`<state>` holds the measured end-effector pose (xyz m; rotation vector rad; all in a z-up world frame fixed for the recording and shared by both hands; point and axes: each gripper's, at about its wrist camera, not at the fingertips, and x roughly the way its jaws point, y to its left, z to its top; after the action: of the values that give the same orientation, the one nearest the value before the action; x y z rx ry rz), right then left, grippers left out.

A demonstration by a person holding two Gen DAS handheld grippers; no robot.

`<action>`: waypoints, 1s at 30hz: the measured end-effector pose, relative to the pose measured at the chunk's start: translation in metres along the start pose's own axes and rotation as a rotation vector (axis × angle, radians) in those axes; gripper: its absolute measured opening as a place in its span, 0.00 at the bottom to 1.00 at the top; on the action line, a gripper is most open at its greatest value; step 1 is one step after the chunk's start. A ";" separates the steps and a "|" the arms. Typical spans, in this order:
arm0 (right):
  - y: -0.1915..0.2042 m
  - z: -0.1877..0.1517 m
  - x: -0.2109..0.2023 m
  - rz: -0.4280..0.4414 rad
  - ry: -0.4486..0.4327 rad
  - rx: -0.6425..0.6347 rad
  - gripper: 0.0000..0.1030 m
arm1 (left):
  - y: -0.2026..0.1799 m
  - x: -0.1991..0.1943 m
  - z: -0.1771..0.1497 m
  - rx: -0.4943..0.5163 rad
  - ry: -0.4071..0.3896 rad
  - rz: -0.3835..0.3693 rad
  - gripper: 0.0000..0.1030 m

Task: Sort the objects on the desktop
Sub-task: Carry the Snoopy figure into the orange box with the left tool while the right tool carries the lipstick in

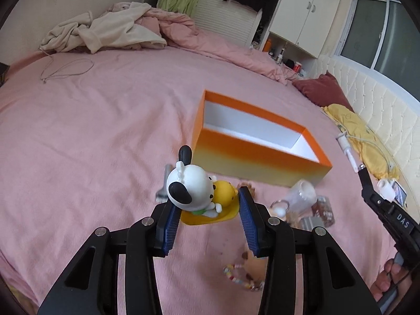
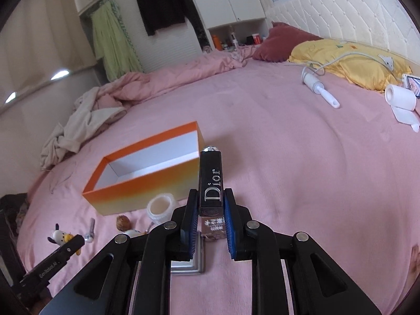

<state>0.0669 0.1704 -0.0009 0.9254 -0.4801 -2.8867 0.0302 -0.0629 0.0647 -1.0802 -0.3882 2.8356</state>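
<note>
My left gripper (image 1: pixel 207 202) is shut on a white-and-black dog figurine with a yellow chick on a yellow base (image 1: pixel 195 194), held above the pink bed. My right gripper (image 2: pixel 211 204) is shut on a black Dior lipstick tube (image 2: pixel 211 181), held upright. An open orange box with a white inside (image 1: pixel 252 136) lies ahead of the left gripper; in the right wrist view the box (image 2: pixel 147 168) is ahead and to the left. The left gripper with the figurine (image 2: pixel 61 237) shows at the lower left of the right wrist view. The right gripper (image 1: pixel 361 169) shows at the right of the left wrist view.
Below the grippers lie a clear jar (image 1: pixel 302 191), a white ribbed cup (image 2: pixel 160 207), a bead bracelet (image 1: pixel 244 279), a silver tube (image 2: pixel 90 229), a walnut-like shell (image 2: pixel 122 221) and a silver frame (image 2: pixel 187 260). A lint roller (image 2: pixel 321 89), paper rolls (image 2: pixel 400 97) and a yellow pillow (image 2: pixel 349 60) lie at the right.
</note>
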 end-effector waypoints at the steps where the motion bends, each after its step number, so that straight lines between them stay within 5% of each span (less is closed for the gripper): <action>1: 0.005 0.005 0.000 0.011 -0.007 -0.004 0.17 | -0.004 0.000 0.010 0.013 -0.009 0.002 0.43; 8: 0.049 0.038 0.027 0.063 -0.003 -0.084 0.17 | -0.044 0.030 0.070 0.095 -0.009 -0.010 0.43; 13: 0.076 0.053 0.062 0.080 0.042 -0.130 0.18 | -0.063 0.076 0.089 0.138 0.068 -0.015 0.43; 18: 0.087 0.046 0.103 0.068 0.129 -0.185 0.18 | -0.062 0.120 0.067 0.155 0.202 0.018 0.43; 21: 0.082 0.032 0.122 0.054 0.186 -0.178 0.18 | -0.066 0.124 0.051 0.216 0.195 0.075 0.43; 30: 0.074 0.024 0.125 0.049 0.185 -0.168 0.18 | -0.066 0.124 0.047 0.219 0.205 0.044 0.43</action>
<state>-0.0507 0.0866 -0.0282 1.1206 -0.2380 -2.7118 -0.0945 0.0118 0.0363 -1.3275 -0.0373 2.6873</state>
